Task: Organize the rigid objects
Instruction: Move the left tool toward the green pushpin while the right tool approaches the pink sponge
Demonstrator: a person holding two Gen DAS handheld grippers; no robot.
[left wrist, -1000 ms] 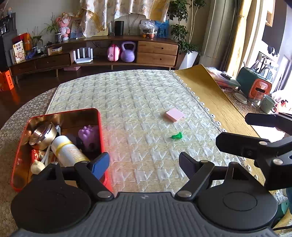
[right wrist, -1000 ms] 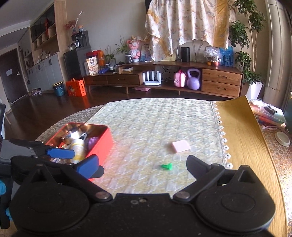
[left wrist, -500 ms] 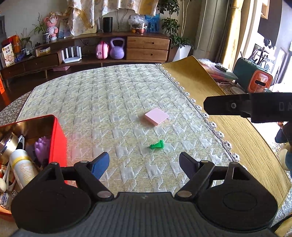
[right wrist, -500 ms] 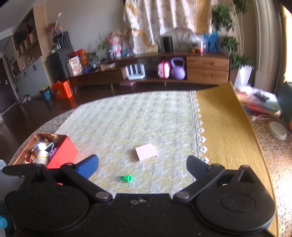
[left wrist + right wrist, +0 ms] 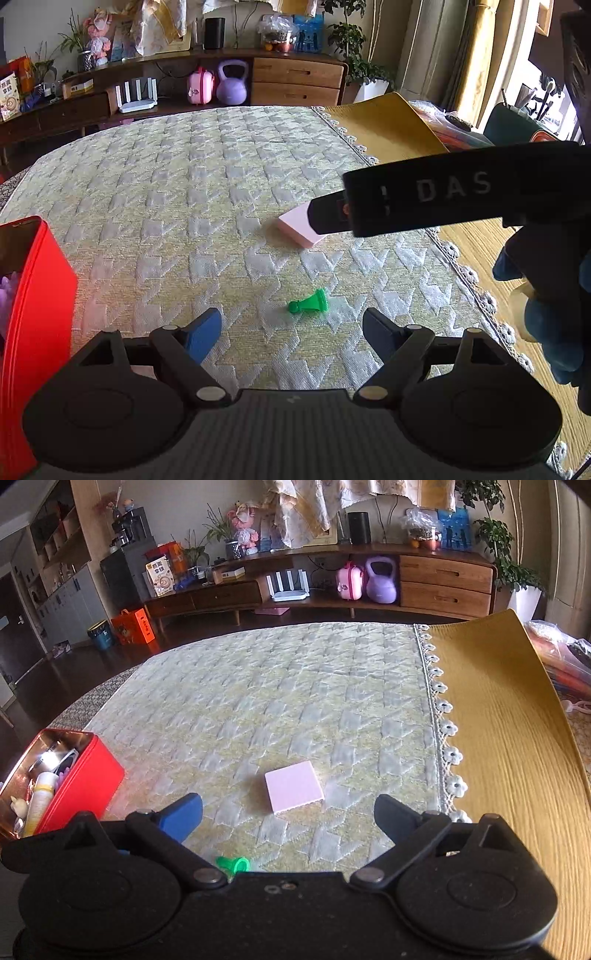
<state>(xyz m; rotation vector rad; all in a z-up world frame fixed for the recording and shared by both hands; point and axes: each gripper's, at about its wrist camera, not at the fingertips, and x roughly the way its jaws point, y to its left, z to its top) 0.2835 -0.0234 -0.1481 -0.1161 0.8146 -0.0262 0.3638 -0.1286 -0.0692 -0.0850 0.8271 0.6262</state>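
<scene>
A small green chess pawn [image 5: 308,302] lies on its side on the quilted table cover, just ahead of my open, empty left gripper [image 5: 291,328]. It also shows in the right wrist view [image 5: 232,864], partly hidden under the gripper body. A flat pink block [image 5: 294,787] lies between the fingers of my open, empty right gripper [image 5: 288,810], a little ahead of them. In the left wrist view the right gripper [image 5: 332,218] hangs over the pink block [image 5: 297,227] and covers part of it. A red tin [image 5: 88,775] holding several objects stands at the left.
The red tin's wall [image 5: 33,314] is close on the left of my left gripper. A yellow mat [image 5: 498,716] with a lace edge covers the table's right side. A low wooden cabinet [image 5: 443,579] stands beyond the table.
Both grippers have moved right and forward, away from the red tin. The left one has closed in on the green pawn, the right one on the pink block. Both stay open.
</scene>
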